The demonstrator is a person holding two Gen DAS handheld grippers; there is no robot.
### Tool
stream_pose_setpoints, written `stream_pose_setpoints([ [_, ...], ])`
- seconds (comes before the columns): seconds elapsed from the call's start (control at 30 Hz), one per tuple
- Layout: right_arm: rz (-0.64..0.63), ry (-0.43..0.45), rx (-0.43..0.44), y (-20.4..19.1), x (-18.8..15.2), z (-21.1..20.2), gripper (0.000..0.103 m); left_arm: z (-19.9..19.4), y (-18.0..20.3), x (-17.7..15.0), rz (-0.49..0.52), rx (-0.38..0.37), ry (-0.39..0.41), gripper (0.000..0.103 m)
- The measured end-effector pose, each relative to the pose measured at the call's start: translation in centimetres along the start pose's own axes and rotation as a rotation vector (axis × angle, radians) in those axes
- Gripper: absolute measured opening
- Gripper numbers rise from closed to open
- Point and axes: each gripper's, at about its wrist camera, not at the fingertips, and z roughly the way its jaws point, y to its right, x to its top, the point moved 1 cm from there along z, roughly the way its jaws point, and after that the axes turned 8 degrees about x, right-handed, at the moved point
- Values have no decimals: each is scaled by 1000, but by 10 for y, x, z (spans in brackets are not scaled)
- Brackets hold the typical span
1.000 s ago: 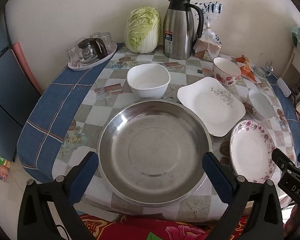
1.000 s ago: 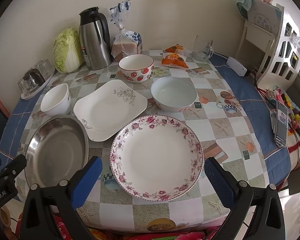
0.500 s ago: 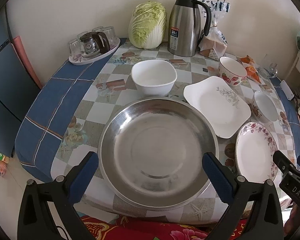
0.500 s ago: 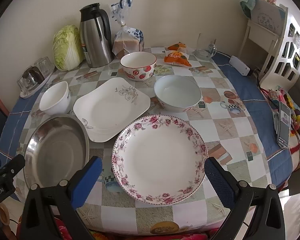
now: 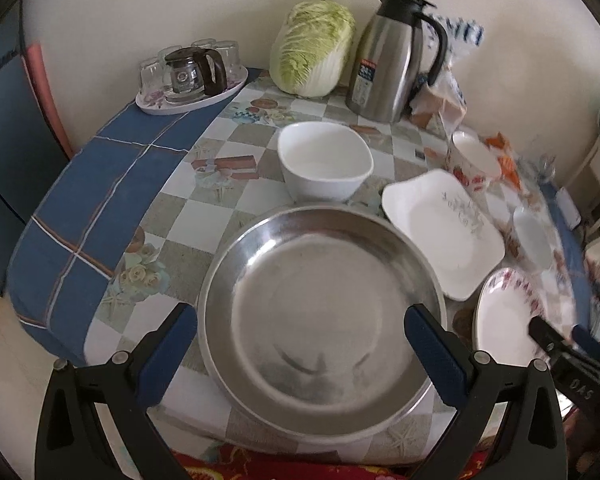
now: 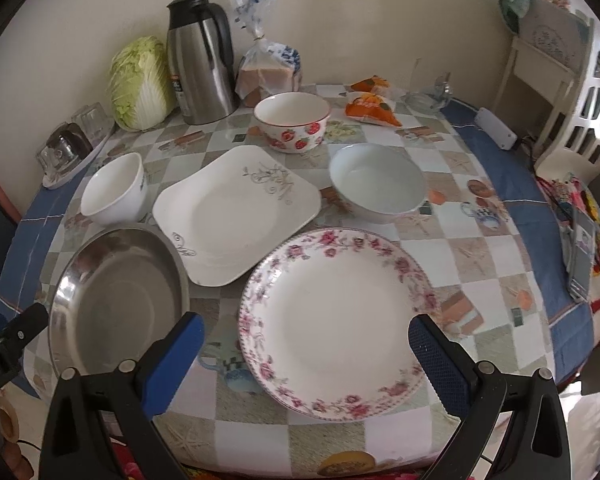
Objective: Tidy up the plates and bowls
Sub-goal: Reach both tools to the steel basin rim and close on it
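Observation:
A large steel pan [image 5: 320, 320] sits at the table's near edge, right in front of my open, empty left gripper [image 5: 300, 336]. Behind it stands a white square bowl [image 5: 324, 160]. A white square plate [image 6: 236, 208] lies mid-table. A round floral plate [image 6: 336, 320] lies in front of my open, empty right gripper [image 6: 306, 340]. A plain white bowl [image 6: 378, 184] and a strawberry bowl [image 6: 292, 120] stand farther back. The steel pan [image 6: 120, 300] also shows at the left of the right wrist view.
At the back wall stand a cabbage [image 5: 312, 48], a steel thermos jug [image 5: 396, 52], a bagged loaf [image 6: 268, 72] and a tray of glasses [image 5: 192, 76]. Orange snack packets [image 6: 372, 104] and a white shelf [image 6: 556, 80] are at the right.
Both grippers have moved closer to the table. The left view has swung left, so the pan and white bowl sit further right. No dish has moved.

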Motion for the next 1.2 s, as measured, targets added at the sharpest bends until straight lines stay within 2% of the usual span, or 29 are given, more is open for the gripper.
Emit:
stream_pose_setpoints([
  [0.3,-24,-38,77,-25,13,32,103,22,-47,13,-118,-29,39,103],
  [0.53,-12,-52,127,-39,19,60,103,37,-76,15,-197,-91,58,103],
  [0.77,-27,-72,149,-42,16,77,103,48,-96,17,-265,-91,101,103],
  [0.97,-47,-54,169,-44,17,81,103,61,-107,18,-272,-43,98,103],
  [1.2,-81,-60,252,-58,15,88,103,70,-104,14,-255,-53,88,103],
])
